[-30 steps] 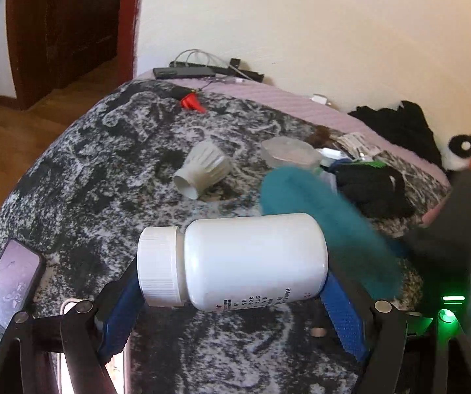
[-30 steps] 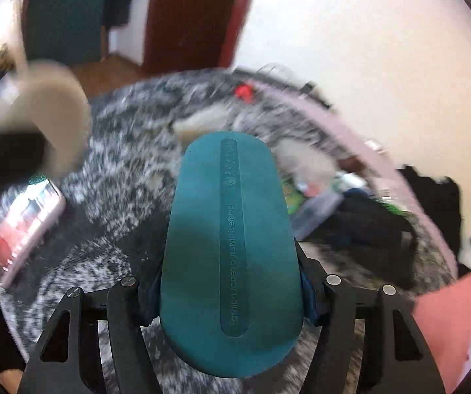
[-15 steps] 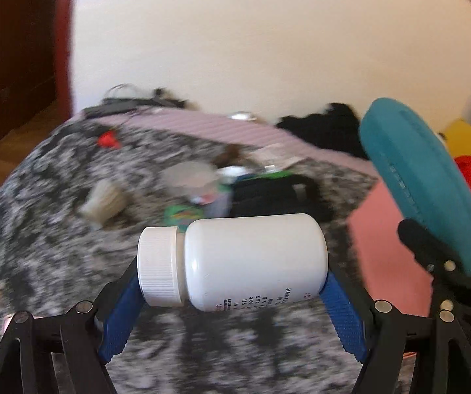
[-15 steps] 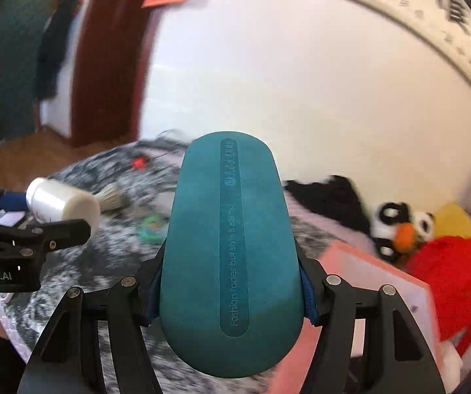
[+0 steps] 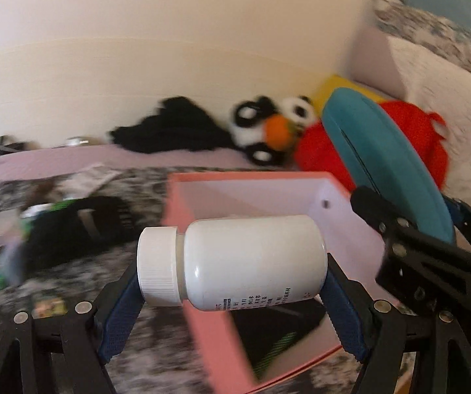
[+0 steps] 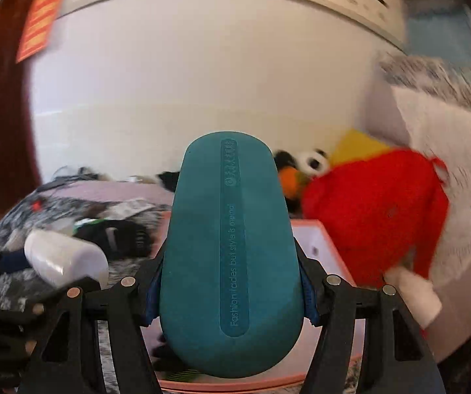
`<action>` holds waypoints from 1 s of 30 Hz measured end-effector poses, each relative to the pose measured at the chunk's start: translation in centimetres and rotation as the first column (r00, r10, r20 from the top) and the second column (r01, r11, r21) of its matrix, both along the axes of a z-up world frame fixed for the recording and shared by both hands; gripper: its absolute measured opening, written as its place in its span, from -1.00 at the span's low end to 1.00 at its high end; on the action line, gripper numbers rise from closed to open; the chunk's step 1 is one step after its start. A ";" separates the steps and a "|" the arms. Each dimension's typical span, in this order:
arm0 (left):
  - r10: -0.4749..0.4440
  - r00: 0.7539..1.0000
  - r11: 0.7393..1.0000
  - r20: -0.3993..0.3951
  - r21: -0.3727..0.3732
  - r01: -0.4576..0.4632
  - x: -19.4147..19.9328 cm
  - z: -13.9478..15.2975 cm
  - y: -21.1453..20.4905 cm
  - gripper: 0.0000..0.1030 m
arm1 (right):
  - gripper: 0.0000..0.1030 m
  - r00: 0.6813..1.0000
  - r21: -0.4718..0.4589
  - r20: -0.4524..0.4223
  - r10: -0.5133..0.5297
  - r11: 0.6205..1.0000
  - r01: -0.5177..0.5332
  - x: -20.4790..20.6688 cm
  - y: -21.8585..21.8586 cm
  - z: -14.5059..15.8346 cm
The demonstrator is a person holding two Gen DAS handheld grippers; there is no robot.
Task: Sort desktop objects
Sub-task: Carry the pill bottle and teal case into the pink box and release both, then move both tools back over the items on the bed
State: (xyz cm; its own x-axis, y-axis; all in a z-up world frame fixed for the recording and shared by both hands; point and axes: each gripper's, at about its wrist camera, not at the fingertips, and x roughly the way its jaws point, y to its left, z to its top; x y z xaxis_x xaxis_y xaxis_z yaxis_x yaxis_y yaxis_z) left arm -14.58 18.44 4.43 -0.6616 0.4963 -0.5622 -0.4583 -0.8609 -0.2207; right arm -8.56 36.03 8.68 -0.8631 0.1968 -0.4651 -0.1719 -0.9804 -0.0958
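My left gripper (image 5: 232, 282) is shut on a white pill bottle (image 5: 235, 259) held sideways, cap to the left, above the near-left edge of a pink open box (image 5: 202, 197). My right gripper (image 6: 230, 292) is shut on a teal oval glasses case (image 6: 230, 252), held over the same pink box (image 6: 320, 239). The case (image 5: 386, 164) also shows at the right of the left wrist view, above the box's right side. The bottle (image 6: 68, 259) shows at the left of the right wrist view. Dark items lie inside the box.
The box sits on a black-and-white patterned blanket (image 5: 71, 295). A black pouch (image 5: 81, 226) and small clutter lie to its left. A penguin plush (image 5: 268, 131), red plush (image 6: 376, 210), black cloth (image 5: 176, 124) and a white pillow (image 5: 458, 98) lie along the wall.
Both grippers have swung right, from over the cluttered blanket to over the pink box, each still holding its object. The box now fills the middle of both views.
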 end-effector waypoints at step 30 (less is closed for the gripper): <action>0.115 0.993 0.990 0.038 0.081 -0.117 -1.9 -1.3 -6.7 0.91 | 0.88 0.998 -0.096 -0.058 0.019 0.995 -0.024 -3.6 0.6 -0.8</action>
